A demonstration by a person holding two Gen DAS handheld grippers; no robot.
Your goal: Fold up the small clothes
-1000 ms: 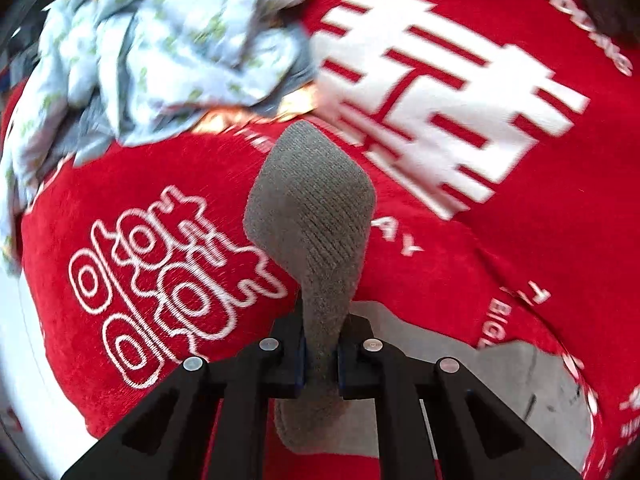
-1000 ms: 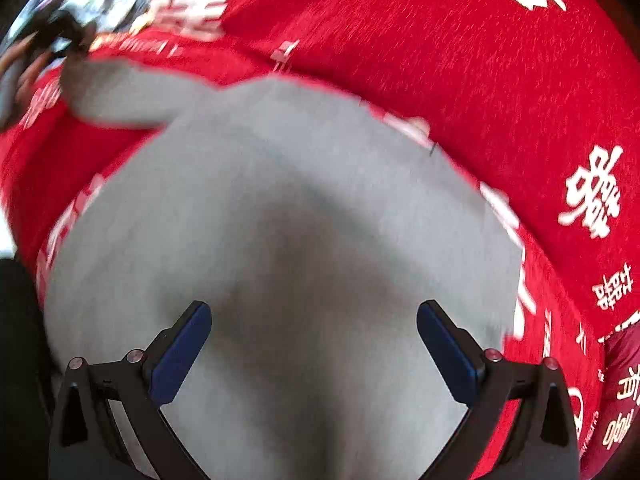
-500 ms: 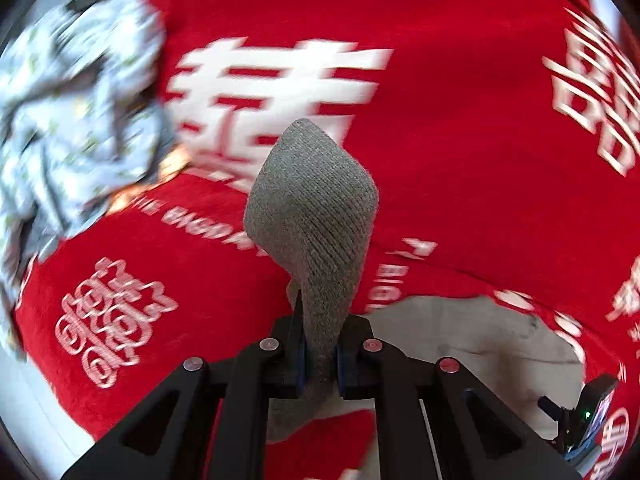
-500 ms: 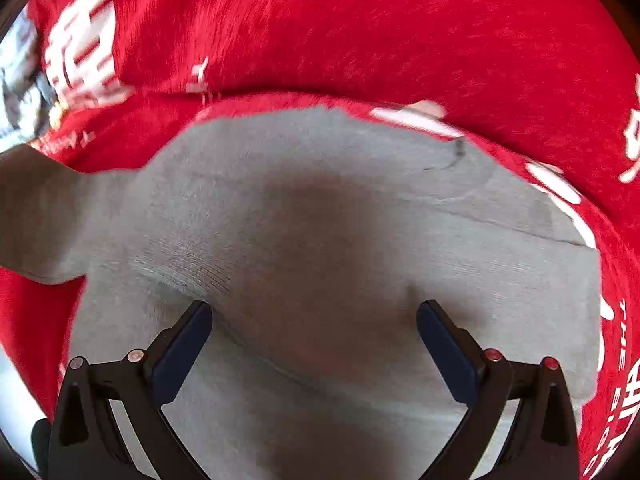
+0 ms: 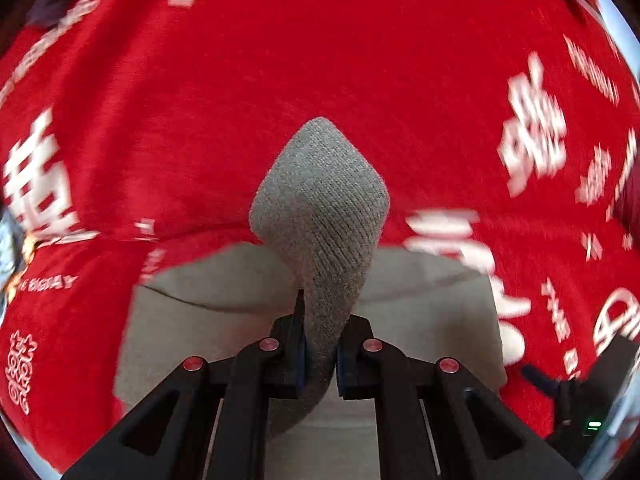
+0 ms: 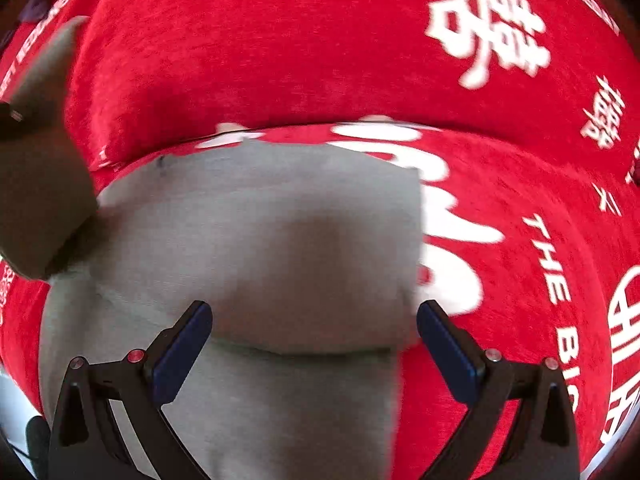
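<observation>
Your left gripper has carried its corner of the grey garment sideways across the red cloth: a second ago a crumpled pale printed heap lay beyond its fingers, and now only red cloth with white lettering shows there, with the flat grey panel directly under and ahead of the fingers. That reads as the fold being drawn over the body of the garment, with the lay-down not yet done.

Your left fingers are clamped together on a narrow knit strip of the grey piece, which stands up from between them and flares into a rounded tip above. Your right gripper hovers with its fingers wide apart and nothing between them; the grey panel lies below and ahead of them.

The garment is plain grey, fine-ribbed where held, mostly smooth, with one soft crease crossing just ahead of the right fingers. It rests on the red-covered surface.
</observation>
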